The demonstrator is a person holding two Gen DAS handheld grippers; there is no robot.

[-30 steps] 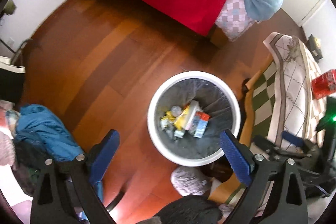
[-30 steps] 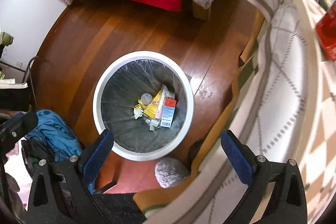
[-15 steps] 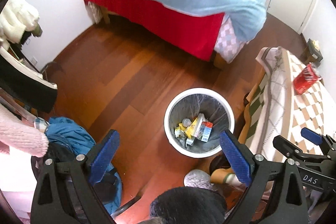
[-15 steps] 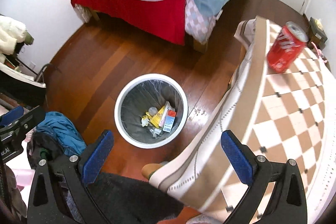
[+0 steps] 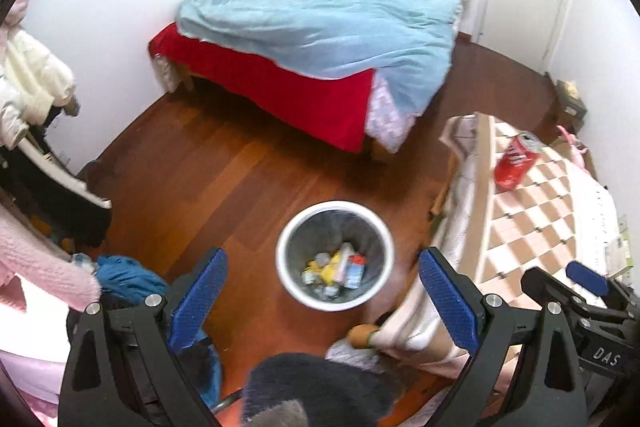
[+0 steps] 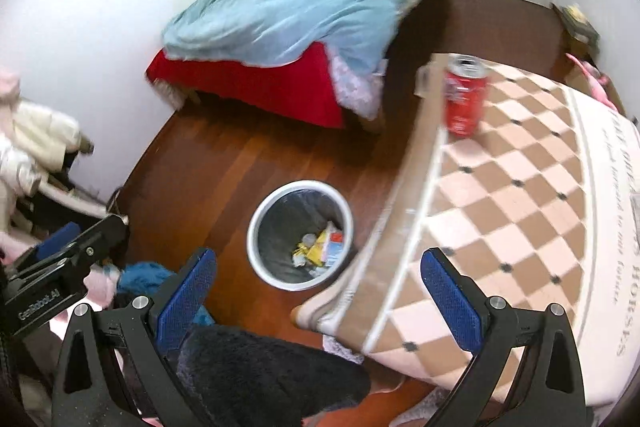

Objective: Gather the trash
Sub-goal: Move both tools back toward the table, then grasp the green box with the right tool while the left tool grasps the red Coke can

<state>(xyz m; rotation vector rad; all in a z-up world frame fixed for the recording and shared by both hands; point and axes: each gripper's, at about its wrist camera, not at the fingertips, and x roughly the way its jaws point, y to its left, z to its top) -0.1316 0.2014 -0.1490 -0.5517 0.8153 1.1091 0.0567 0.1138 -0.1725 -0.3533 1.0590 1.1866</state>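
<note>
A white trash bin (image 5: 335, 255) (image 6: 300, 233) with a dark liner stands on the wooden floor, holding several wrappers and cartons (image 5: 334, 269) (image 6: 318, 247). A red soda can (image 6: 466, 95) (image 5: 516, 161) stands upright near the far corner of a checkered table (image 6: 520, 211) (image 5: 536, 211). My left gripper (image 5: 324, 305) hangs high over the bin, open and empty. My right gripper (image 6: 318, 295) is also open and empty, above the table's near edge with the can well ahead of it. Each gripper shows at the edge of the other's view.
A bed (image 5: 320, 39) with a light blue duvet and red sheet fills the far side. Clothes hang on a rack (image 5: 28, 99) at left, and a blue garment (image 5: 128, 279) lies on the floor. A person's dark fuzzy trouser leg (image 6: 264, 379) is below.
Both grippers have risen far from the bin, which now looks small. The table top and the red can have come into fuller view. Both stay open.
</note>
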